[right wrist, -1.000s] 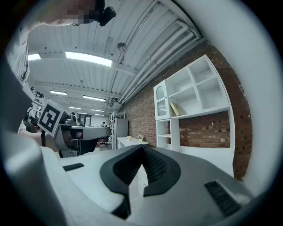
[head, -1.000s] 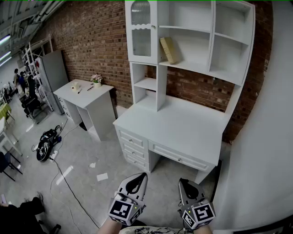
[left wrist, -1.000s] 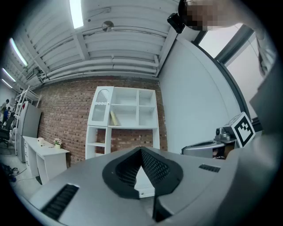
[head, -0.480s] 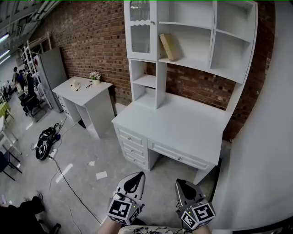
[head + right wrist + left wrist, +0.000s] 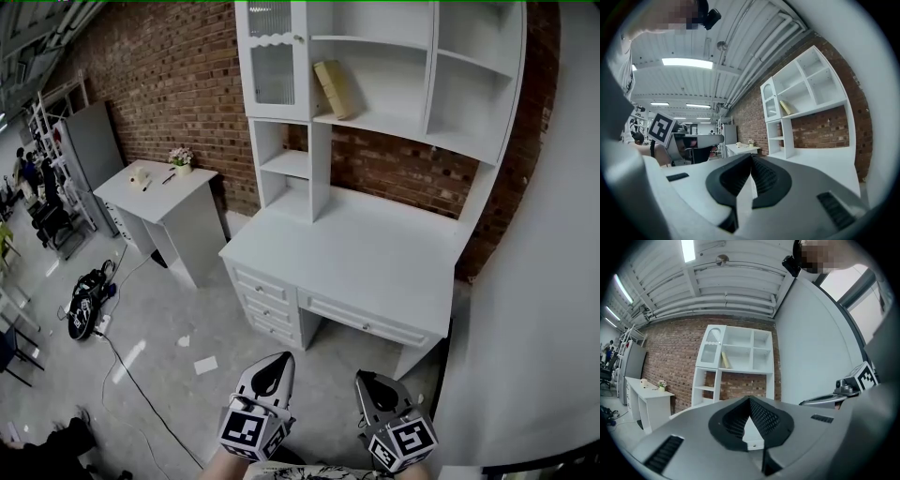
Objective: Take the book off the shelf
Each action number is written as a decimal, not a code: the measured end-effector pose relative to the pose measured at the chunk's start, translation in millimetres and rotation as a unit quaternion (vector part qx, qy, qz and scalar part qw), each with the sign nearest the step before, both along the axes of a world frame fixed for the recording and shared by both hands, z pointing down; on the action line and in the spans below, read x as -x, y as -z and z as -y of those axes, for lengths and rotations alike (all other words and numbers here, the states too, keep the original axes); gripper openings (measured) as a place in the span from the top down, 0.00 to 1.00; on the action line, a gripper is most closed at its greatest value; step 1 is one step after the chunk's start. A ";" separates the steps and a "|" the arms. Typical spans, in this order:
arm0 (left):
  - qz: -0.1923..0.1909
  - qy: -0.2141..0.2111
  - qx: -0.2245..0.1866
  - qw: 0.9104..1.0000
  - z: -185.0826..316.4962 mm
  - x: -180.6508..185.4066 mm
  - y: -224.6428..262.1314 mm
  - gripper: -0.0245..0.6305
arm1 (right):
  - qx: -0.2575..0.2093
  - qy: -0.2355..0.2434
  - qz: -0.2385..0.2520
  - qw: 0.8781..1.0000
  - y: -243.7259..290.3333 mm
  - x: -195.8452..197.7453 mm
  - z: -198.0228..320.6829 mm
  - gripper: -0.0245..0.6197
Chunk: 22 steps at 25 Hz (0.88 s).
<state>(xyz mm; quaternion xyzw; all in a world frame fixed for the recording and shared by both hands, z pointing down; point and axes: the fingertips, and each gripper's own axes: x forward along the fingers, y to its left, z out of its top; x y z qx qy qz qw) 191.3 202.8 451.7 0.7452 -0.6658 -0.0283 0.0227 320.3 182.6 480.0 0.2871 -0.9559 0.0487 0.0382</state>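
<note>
A tan book (image 5: 333, 89) leans in an upper compartment of the white shelf unit (image 5: 466, 112) that stands on a white desk (image 5: 375, 262). The book (image 5: 724, 360) shows small and far off in the left gripper view, and likewise the book (image 5: 785, 107) in the right gripper view. My left gripper (image 5: 272, 367) and my right gripper (image 5: 368, 384) hang low near the bottom edge of the head view, far from the shelf and side by side. Both are shut with nothing between the pads.
A smaller white table (image 5: 155, 187) with a flower pot (image 5: 180, 161) stands left of the desk against the brick wall (image 5: 178, 84). A cable and a bag (image 5: 82, 305) lie on the grey floor. A white wall (image 5: 553, 281) closes the right side. A glass-door cabinet (image 5: 267, 61) sits left of the book.
The desk and shelf have slid slightly left and down in the head view. Both grippers keep the same low position, still shut.
</note>
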 end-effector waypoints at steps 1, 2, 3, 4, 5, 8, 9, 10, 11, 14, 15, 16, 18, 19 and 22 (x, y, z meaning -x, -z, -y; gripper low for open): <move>-0.002 -0.004 0.000 1.000 6.9 4.8 -0.8 0.94 | -0.001 -0.003 -0.001 1.000 0.3 4.5 4.8 0.96; -0.003 -0.011 0.001 1.000 13.8 8.7 -2.4 0.94 | -0.001 -0.009 -0.002 1.000 0.4 8.2 9.8 0.96; -0.004 -0.020 0.003 1.000 20.5 11.9 -4.0 0.94 | 0.001 -0.017 -0.004 1.000 0.3 11.5 14.9 0.96; -0.004 -0.031 0.005 0.999 26.9 15.4 -4.6 0.94 | 0.003 -0.026 -0.004 1.000 0.2 15.2 20.4 0.96; -0.002 -0.042 0.006 0.999 33.4 20.1 -3.8 0.94 | 0.005 -0.036 -0.005 0.999 0.4 20.2 26.7 0.96; 0.007 -0.064 0.007 0.998 54.0 45.5 3.0 0.94 | 0.013 -0.063 -0.010 0.998 1.8 43.4 47.5 0.96; 0.004 -0.069 0.007 0.998 61.3 57.6 6.0 0.94 | 0.019 -0.070 -0.013 0.997 1.9 53.6 54.0 0.96; -0.002 -0.074 0.008 0.997 68.7 71.2 9.7 0.94 | 0.026 -0.076 -0.015 0.997 2.0 64.8 60.2 0.96; -0.011 -0.078 0.008 0.997 76.1 85.8 13.1 0.94 | 0.032 -0.082 -0.015 0.996 2.6 76.4 66.2 0.96; -0.026 -0.086 0.008 0.996 96.7 132.6 17.2 0.94 | 0.033 -0.106 -0.012 0.994 7.0 111.1 85.5 0.96; -0.023 -0.088 0.008 0.996 102.6 147.5 18.1 0.94 | 0.030 -0.114 -0.012 0.993 9.1 123.0 92.0 0.96; -0.017 -0.093 0.009 0.996 108.1 161.6 19.2 0.94 | 0.026 -0.121 -0.012 0.992 11.3 135.4 98.5 0.96; -0.008 -0.106 0.012 0.994 118.0 187.6 21.4 0.94 | 0.018 -0.132 -0.014 0.991 15.9 161.8 110.6 0.96; -0.004 -0.113 0.013 0.993 122.8 200.3 22.1 0.94 | 0.014 -0.136 -0.015 0.990 18.2 175.3 116.6 0.96; 0.014 -0.133 0.015 0.991 138.4 236.9 20.1 0.94 | 0.001 -0.150 -0.023 0.988 22.5 213.9 135.4 0.96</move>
